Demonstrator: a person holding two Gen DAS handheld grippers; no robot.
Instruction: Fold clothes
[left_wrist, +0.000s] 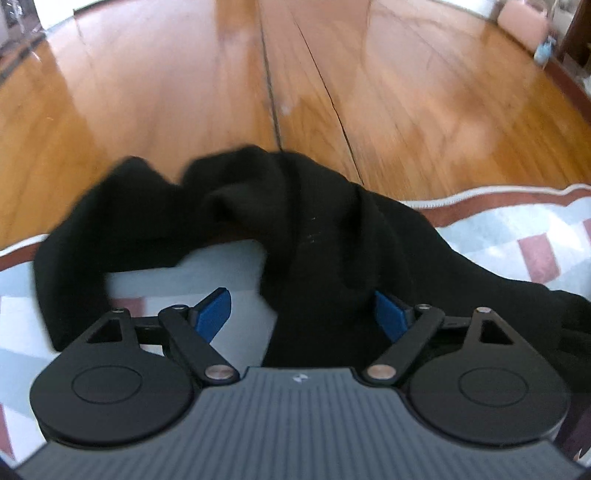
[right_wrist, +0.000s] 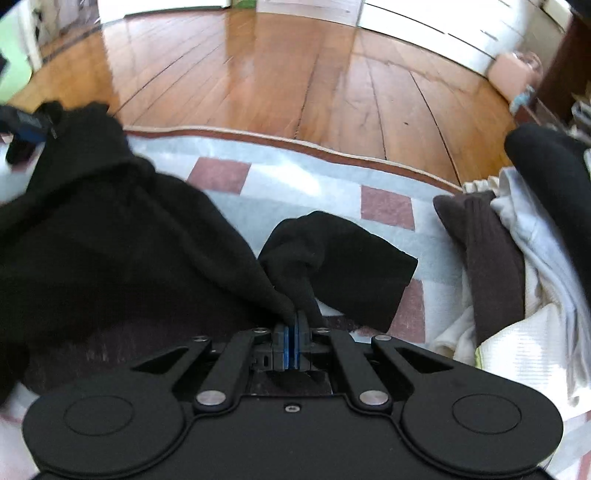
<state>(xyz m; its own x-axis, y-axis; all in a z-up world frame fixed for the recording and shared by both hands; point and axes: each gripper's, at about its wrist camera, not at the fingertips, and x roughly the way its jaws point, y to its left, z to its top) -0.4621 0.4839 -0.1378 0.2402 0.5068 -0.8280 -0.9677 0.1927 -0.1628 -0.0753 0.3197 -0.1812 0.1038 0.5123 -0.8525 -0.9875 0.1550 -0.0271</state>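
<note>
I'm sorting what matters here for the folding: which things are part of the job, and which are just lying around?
Job: black garment, pinched by the right gripper; left gripper, open around it; checked blanket beneath.

Lying about: brown and white clothes pile, pink box on the floor.

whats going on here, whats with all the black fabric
A person with a handheld gripper in each hand is working on a crumpled black fabric garment spread over a checked grey, white and dusky red blanket on a wooden floor. The right gripper is shut, pinching a fold of it. The left gripper is open, with fabric lying between its blue pads. A pile of brown and white clothes waits to the right. No neat fold shows yet.
</note>
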